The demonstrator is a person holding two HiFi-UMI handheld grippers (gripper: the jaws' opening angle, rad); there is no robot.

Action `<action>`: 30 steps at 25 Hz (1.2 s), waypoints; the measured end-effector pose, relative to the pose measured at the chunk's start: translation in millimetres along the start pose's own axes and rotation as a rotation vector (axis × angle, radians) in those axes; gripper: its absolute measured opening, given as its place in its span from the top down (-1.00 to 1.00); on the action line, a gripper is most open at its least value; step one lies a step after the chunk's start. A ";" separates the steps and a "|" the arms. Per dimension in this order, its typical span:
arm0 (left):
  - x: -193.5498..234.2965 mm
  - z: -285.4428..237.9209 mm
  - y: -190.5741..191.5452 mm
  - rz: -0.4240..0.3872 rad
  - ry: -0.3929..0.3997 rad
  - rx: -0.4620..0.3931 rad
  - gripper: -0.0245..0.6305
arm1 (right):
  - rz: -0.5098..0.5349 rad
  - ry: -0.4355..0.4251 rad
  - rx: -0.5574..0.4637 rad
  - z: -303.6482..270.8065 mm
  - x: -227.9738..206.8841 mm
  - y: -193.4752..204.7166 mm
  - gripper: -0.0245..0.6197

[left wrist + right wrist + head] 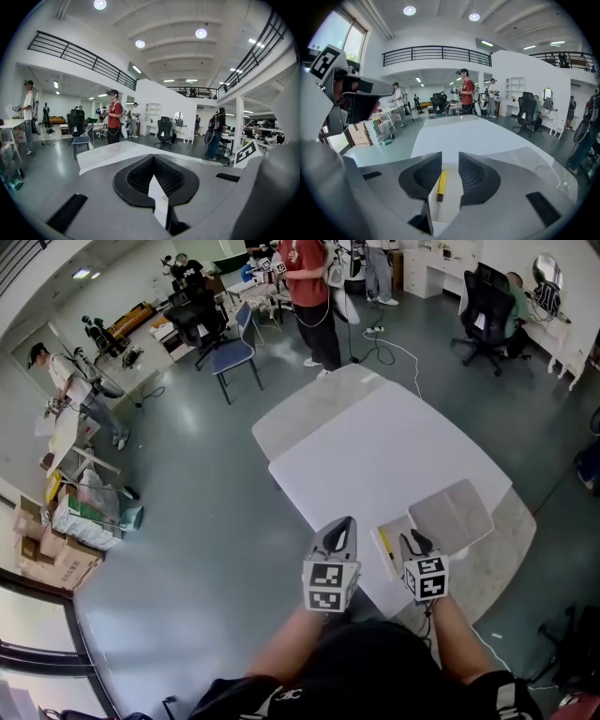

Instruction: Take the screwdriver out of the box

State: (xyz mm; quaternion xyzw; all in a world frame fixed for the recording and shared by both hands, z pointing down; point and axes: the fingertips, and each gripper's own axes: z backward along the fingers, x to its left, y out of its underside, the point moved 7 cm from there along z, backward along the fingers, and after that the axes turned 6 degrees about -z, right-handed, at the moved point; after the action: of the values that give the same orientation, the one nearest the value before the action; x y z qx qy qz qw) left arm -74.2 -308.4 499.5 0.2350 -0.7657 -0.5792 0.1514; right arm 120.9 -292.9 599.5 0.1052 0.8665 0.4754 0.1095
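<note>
A yellow-handled screwdriver (pixel 385 552) lies in a shallow white box (pixel 397 525) at the near edge of the white table (pixel 375 446). The box's grey lid (pixel 452 514) lies open to the right. My right gripper (pixel 410 538) hangs just over the box. In the right gripper view it (pixel 450 159) is open, and the screwdriver (pixel 440 185) shows below the gap, untouched, on the box's floor (pixel 452 206). My left gripper (pixel 345 521) is left of the box over the table's edge. Its jaws (pixel 153 158) are shut with nothing between them.
A person in a red shirt (pixel 309 287) stands beyond the far end of the table. A blue chair (pixel 230 352) and a black office chair (pixel 483 306) stand further off. Cardboard boxes (pixel 47 559) are piled on the floor at the left.
</note>
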 end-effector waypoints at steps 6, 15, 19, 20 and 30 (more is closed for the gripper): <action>15.6 10.8 2.0 0.024 -0.046 -0.002 0.91 | 0.011 -0.036 0.115 -26.4 -1.3 14.4 0.69; 26.8 29.2 11.9 0.046 -0.103 0.020 0.91 | -0.065 -0.153 0.362 -68.4 -11.4 40.5 0.62; 32.7 33.2 17.0 0.055 -0.131 0.026 0.91 | -0.062 -0.177 0.467 -87.0 -13.2 45.4 0.60; 34.8 34.0 17.3 0.058 -0.137 0.028 0.91 | -0.060 -0.179 0.493 -91.3 -12.9 45.7 0.59; 44.0 41.4 20.0 0.078 -0.177 0.030 0.91 | -0.137 -0.144 0.671 -121.7 -18.1 62.1 0.58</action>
State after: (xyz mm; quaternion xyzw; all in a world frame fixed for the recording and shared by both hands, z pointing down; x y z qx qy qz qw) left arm -135.9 -293.9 505.2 0.1553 -0.7933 -0.5798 0.1018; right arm 107.7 -362.9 717.5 0.1104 0.9696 0.1470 0.1614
